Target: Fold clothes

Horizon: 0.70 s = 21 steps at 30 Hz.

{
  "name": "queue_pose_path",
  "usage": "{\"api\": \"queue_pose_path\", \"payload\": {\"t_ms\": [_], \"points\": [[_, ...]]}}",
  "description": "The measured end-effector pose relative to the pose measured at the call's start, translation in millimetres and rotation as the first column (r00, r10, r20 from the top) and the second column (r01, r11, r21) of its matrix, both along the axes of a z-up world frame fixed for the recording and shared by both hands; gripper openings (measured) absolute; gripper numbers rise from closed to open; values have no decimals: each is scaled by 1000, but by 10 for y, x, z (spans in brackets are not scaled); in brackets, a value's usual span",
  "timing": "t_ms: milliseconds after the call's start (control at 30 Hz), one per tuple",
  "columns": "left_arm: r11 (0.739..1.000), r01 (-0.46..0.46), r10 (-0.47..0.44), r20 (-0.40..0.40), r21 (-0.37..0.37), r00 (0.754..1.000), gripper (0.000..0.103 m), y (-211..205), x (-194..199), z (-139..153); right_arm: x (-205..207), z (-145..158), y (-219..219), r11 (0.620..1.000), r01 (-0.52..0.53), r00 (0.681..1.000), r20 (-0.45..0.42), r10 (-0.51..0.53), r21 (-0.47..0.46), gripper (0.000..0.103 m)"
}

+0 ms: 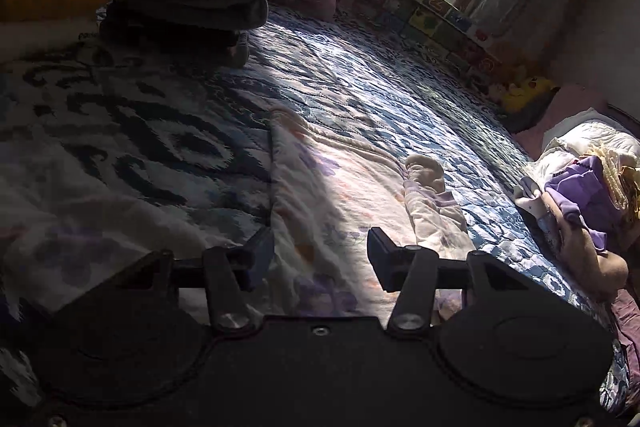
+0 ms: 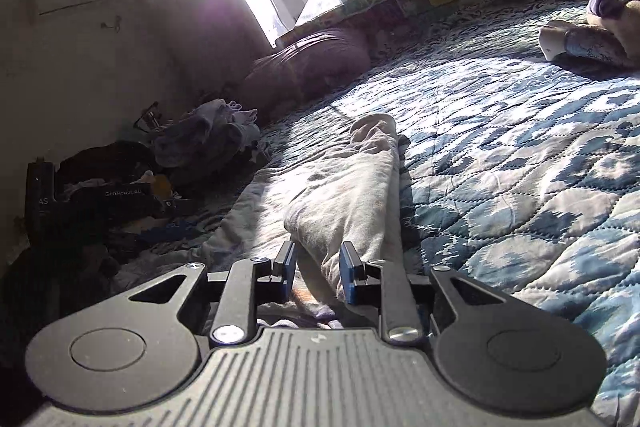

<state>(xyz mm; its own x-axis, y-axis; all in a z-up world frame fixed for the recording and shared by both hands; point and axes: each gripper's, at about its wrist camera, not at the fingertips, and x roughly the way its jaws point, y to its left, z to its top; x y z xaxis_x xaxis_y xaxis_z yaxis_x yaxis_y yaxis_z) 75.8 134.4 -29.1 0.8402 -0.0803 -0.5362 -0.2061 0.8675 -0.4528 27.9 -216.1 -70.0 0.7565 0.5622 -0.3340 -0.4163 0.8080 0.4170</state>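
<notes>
Looking along our left gripper [image 1: 318, 255], we see its jaws spread wide and empty over a pale printed garment [image 1: 320, 187] lying flat on the blue quilt [image 1: 380, 75]. It looks light, soft and limp, so we judge a hem or corner the best hold.

Along our right gripper [image 2: 318, 271], the jaws stand partly open around a bunched fold of the garment [image 2: 344, 195], which stretches ahead across the quilt [image 2: 520, 147]; we cannot tell whether they pinch it.
</notes>
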Motion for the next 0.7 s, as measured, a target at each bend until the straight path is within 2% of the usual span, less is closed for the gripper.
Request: {"api": "queue_pose_path", "payload": {"t_ms": [67, 133, 233, 300, 333, 400, 567, 700], "points": [[991, -127, 127, -2, -48, 992, 51, 312, -321, -24, -66, 27, 163, 997, -34, 999, 31, 36, -67, 44], [969, -229, 228, -13, -95, 973, 52, 548, -561, -64, -146, 39, 362, 987, -70, 995, 58, 79, -144, 45], [903, -379, 373, -67, -204, 925, 53, 926, -890, -168, -234, 40, 626, 961, -117, 986, 89, 144, -252, 45], [848, -443, 426, -121, -292, 896, 54, 1116, -1021, -267, -271, 9, 750, 945, -154, 980, 81, 184, -288, 45], [821, -463, 440, -144, -335, 886, 54, 1190, -1060, -317, -287, -7, 795, 939, -168, 977, 75, 199, -300, 45], [790, -472, 449, -156, -392, 880, 54, 1265, -1101, -380, -305, -26, 813, 934, -170, 977, 69, 201, -313, 45], [782, -445, 437, -127, -437, 891, 54, 1286, -1052, -479, -263, -22, 701, 955, -138, 987, 44, 155, -262, 48], [728, -475, 481, -124, -495, 868, 54, 1395, -954, -573, -168, -46, 552, 977, -104, 994, -1, 106, -185, 51]]}}
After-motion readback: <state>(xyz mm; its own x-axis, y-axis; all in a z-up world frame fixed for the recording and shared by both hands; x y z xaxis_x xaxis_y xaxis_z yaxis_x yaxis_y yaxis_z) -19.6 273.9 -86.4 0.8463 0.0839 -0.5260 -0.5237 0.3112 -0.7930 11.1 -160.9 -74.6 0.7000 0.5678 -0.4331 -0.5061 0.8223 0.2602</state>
